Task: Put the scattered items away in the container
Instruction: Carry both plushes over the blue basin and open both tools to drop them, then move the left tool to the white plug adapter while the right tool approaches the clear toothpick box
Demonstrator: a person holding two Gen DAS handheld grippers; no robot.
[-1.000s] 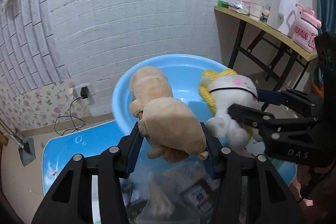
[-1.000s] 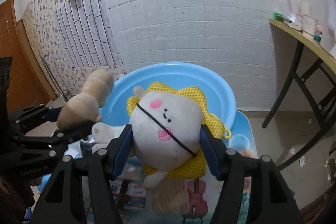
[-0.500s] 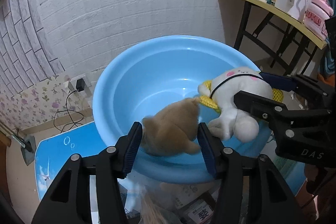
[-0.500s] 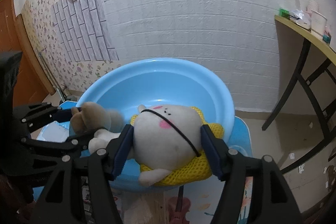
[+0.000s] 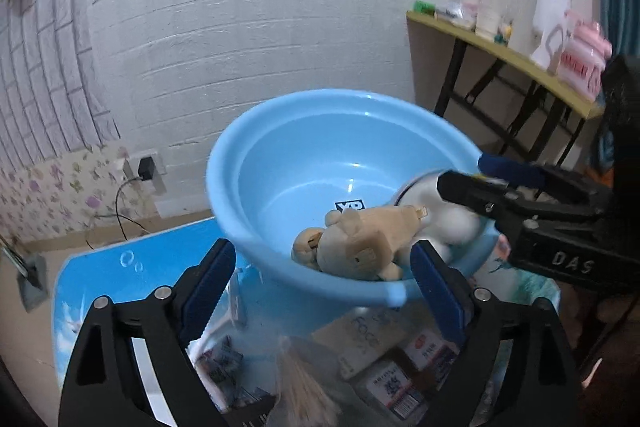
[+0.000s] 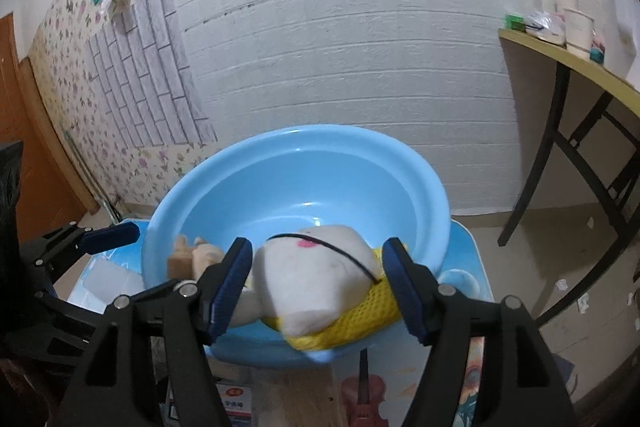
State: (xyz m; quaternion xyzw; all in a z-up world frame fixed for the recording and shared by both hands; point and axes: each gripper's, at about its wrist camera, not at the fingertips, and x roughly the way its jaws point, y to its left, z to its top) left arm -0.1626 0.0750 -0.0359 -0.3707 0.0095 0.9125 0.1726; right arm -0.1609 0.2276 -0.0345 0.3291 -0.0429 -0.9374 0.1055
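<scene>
Basin (image 5: 280,163): light blue, round, centre of both views, standing on a blue-topped bench (image 5: 104,279) before a white brick wall.
Tan plush toy (image 5: 360,243): lies inside the basin against its near wall, lower centre of the left wrist view; at the left inside the basin in the right wrist view.
Left gripper (image 5: 320,283): jaws have just been opening and stand wide, blue pads clear of the tan plush toy, nothing pressed between them.
White plush toy (image 6: 316,279): white body with pink cheek marks, a yellow mesh piece under it, over the basin's near rim in the lower centre of the right wrist view.
Right gripper (image 6: 316,287): jaws have just been opening a little; blue pads sit at either side of the white plush toy, touching it.
Bench clutter: cards and packets (image 5: 384,379) lie below the basin, at the bottom of the left wrist view.
Side table (image 6: 580,67): upper right, carrying cups.
</scene>
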